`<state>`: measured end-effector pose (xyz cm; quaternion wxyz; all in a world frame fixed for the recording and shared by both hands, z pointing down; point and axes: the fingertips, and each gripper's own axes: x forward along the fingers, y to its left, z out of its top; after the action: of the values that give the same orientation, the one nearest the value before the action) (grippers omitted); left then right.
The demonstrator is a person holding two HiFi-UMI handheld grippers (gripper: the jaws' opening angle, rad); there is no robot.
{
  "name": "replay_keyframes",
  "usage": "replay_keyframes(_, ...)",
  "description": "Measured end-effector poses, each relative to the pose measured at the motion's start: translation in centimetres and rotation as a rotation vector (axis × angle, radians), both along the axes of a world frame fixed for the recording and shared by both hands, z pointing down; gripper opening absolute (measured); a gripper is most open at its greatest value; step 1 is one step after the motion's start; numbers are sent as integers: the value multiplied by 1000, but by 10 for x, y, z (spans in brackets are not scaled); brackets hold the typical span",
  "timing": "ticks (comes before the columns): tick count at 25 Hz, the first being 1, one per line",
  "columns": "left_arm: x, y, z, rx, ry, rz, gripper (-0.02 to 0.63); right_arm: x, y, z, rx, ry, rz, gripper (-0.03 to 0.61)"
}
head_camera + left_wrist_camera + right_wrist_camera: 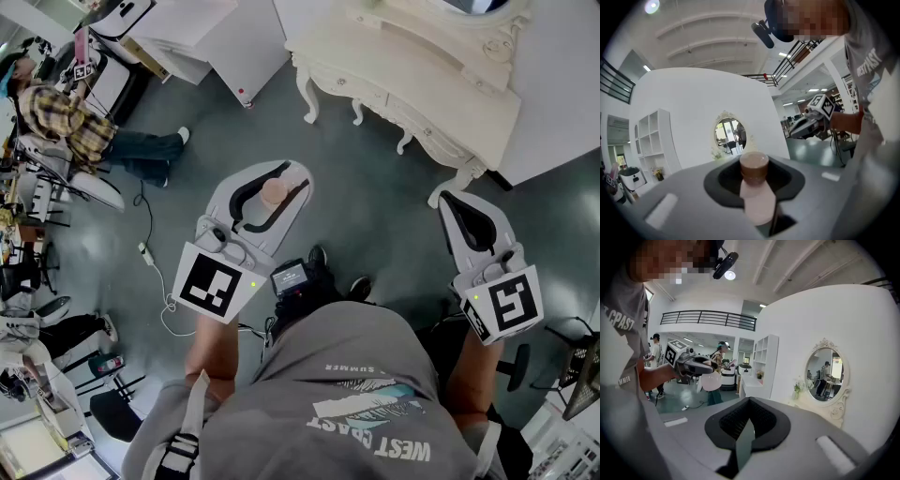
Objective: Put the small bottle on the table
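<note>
In the head view my left gripper (289, 180) is shut on a small pale pink bottle (271, 193), held over the grey floor well short of the white ornate dressing table (412, 89). In the left gripper view the bottle (758, 199) stands between the jaws with its brown cap (754, 167) pointing away. My right gripper (462, 208) hangs to the right near a table leg, jaws shut with nothing in them, and the same shows in the right gripper view (747, 422). That view also catches the left gripper (691, 363) with the bottle (711, 380).
An oval mirror (826, 373) stands on the dressing table against a white curved wall. A seated person (89, 136) is at the far left beside chairs and desks. A white cable (155, 272) lies on the floor. White shelving (649, 140) stands at the left.
</note>
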<state>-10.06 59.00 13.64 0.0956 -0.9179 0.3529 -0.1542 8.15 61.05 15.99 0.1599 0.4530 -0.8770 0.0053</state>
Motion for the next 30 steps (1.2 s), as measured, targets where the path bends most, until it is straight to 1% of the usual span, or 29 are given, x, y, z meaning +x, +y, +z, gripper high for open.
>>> replay_keyframes(10, 6, -5, -2, 0, -6, -10, 114, 8, -6, 0, -3, -8, 0, 0)
replay_keyframes(23, 16, -14, 0, 6, -8, -16, 114, 15, -17, 3, 0, -52, -7, 3)
replay_keyframes(26, 15, -24, 3, -3, -6, -10, 114, 14, -28, 5, -7, -53, 1, 3)
replay_keyframes(30, 10, -55, 6, -13, 1, 5, 114, 8, -53, 9, -23, -53, 22, 3)
